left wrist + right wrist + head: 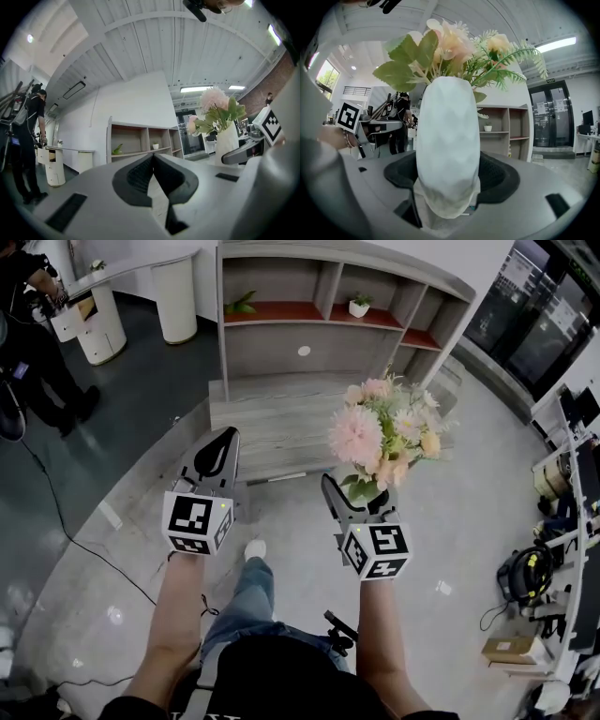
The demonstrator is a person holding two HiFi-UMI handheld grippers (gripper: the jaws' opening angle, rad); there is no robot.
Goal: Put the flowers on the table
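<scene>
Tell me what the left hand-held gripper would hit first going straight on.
Probably the shelf unit, straight ahead of the left hand-held gripper; nothing shows between them, though depth is unclear.

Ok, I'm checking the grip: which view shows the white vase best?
The right gripper view: the white vase fills its middle, upright, clamped between the jaws of the right gripper. The head view shows mostly the flowers, which hide the vase. The left gripper view shows it small, off to the right.

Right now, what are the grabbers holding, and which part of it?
The right gripper grips the white vase of flowers around its lower body. The left gripper is shut on nothing.
</scene>
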